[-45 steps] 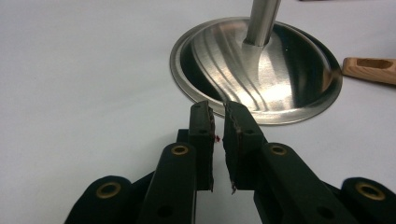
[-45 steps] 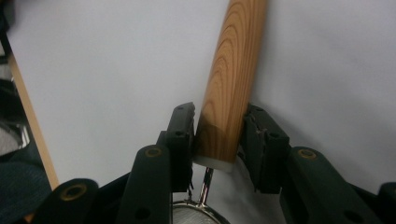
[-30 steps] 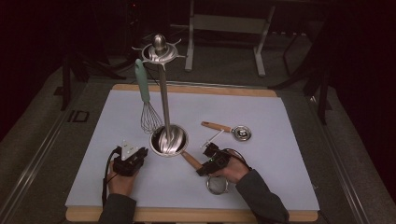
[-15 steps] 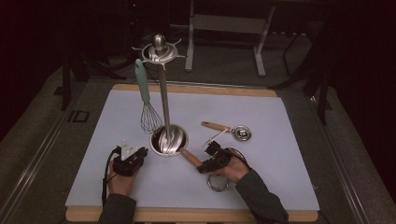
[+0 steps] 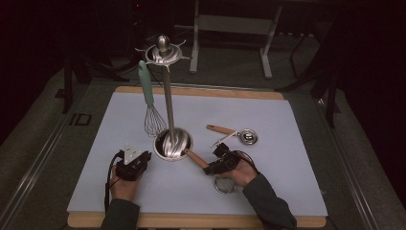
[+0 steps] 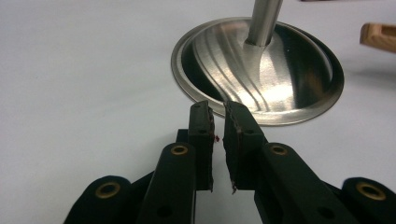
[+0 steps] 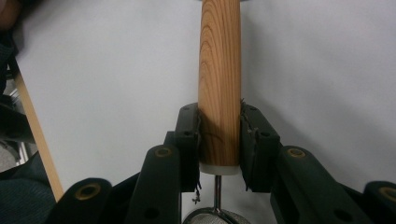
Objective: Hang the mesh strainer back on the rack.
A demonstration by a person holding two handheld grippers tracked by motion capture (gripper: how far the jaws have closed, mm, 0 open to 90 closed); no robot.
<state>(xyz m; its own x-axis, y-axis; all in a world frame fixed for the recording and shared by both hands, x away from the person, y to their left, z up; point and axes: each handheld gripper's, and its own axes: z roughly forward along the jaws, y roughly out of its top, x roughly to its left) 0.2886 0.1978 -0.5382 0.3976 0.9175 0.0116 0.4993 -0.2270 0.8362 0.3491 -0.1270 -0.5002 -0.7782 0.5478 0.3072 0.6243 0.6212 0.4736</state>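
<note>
**Kid:** So what was the right gripper (image 5: pixel 210 168) doing?

**Helper:** It lay low over the white mat (image 5: pixel 297 158), and its jaws had just been closing. In the right gripper view, the wooden handle (image 7: pixel 219 88) sat between the two pads, and both pads pressed on its sides. So it was squeezing that handle.

**Kid:** What was on the handle?

**Helper:** A little mesh strainer (image 5: pixel 225 184). Its round part lay behind the jaws, right under the person's right hand (image 5: pixel 239 171). The handle poked out past the jaw tips and pointed at the shiny stand base (image 5: pixel 173 143).

**Kid:** How was that hand held?

**Helper:** It lay flat and low, with the forearm coming in slanted from the bottom edge. The gripper pointed up and to the left in the high view.

**Kid:** And the left gripper (image 6: pixel 218 114)?

**Helper:** It rested low on the mat too, in the left hand (image 5: pixel 123 184). Its jaws were almost together, with a thin gap and nothing in it. The stand base sat just in front of its tips.

**Kid:** Anything else near?

**Helper:** A whisk (image 5: pixel 152 112) hung from the stand, farther past the left gripper. A small scoop (image 5: pixel 239 135) with a wooden handle lay beyond the right gripper.
</note>
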